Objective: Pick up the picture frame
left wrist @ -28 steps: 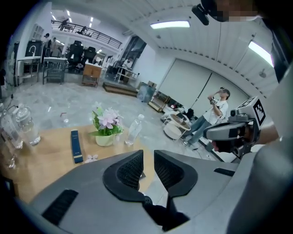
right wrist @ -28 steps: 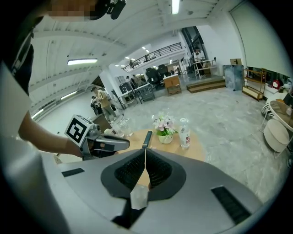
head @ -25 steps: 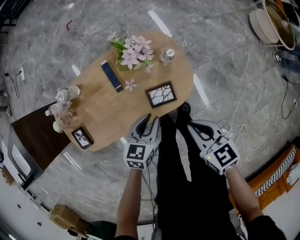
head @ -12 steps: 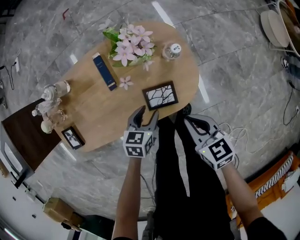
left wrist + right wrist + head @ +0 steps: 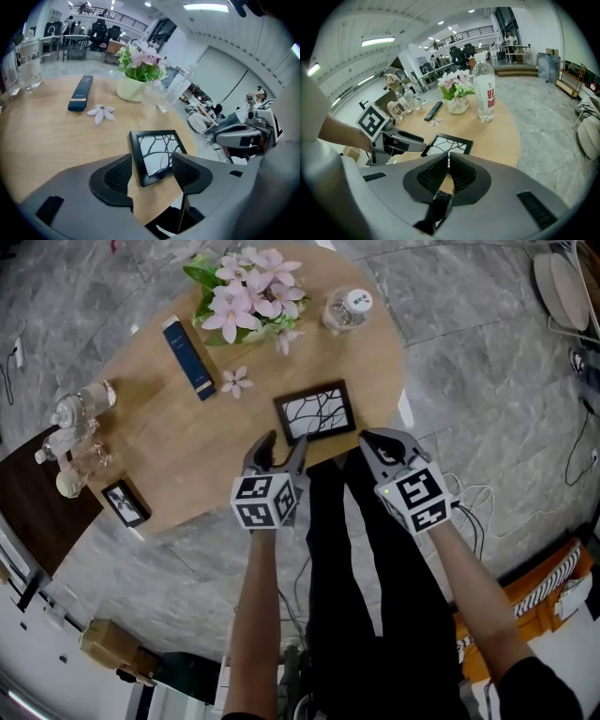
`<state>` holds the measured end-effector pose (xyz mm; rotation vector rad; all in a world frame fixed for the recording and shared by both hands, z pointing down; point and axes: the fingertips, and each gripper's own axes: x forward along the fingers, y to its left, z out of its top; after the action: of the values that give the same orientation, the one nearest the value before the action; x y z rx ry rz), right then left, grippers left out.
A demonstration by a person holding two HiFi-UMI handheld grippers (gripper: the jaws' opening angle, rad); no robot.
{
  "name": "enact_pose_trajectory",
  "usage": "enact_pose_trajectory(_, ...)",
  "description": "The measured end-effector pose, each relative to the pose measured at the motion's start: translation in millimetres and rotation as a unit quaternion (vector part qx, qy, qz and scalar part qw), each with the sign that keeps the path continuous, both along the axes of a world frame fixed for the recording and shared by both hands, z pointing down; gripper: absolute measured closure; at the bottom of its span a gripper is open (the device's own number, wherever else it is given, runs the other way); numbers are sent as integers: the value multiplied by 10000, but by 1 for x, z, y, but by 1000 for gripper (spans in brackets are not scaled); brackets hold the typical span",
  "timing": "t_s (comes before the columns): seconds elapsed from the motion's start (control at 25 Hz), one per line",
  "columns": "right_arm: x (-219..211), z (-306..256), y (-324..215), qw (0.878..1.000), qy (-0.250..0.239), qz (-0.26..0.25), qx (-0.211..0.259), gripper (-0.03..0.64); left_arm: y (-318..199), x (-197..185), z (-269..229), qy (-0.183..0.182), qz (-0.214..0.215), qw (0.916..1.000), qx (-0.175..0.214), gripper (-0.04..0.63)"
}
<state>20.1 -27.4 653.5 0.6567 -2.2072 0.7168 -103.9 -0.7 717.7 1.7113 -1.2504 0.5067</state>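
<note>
A black picture frame with a branch drawing lies flat near the front edge of the oval wooden table. My left gripper hovers at that edge, just short of the frame's near left corner. Its jaws are opening, and the frame shows beyond the gap with no pad pressing on it. Over the table's front right rim, close to the frame's right end, my right gripper has its jaws together and nothing in them. From the right gripper view the frame lies just ahead of that gripper.
Also on the table are a blue book, a vase of pink flowers, a loose blossom, a water bottle, glass bottles and a small second frame. A dark side table adjoins at left.
Both grippers have come down and forward to the table's front edge beside the frame. The left gripper's jaws have spread wider.
</note>
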Motion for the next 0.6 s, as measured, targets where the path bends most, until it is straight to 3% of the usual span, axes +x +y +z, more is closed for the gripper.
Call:
enact_pose_trajectory(0.2, 0, 31, -2, 9997, 160, 12, -200, 601, 2, 1, 13, 277, -207, 9993, -135, 309)
enact_pose_trajectory(0.32, 1, 46, -2, 9990, 230, 54, -391, 575, 3, 3, 15, 177, 64, 9998, -68, 257)
enact_pose_trajectory(0.44, 3, 57, -4, 9985, 278, 67, -468, 566, 3, 7, 17, -460, 812, 9955, 166, 225)
enact_pose_trajectory(0.52, 2, 58, -4, 9985, 287, 35, -468, 566, 2, 11, 17, -1025, 1481, 9829, 373, 199)
enact_pose_trajectory(0.6, 1, 57, -3, 9986, 273, 8, -454, 566, -2, 15, 18, -1515, 2114, 9640, 547, 176)
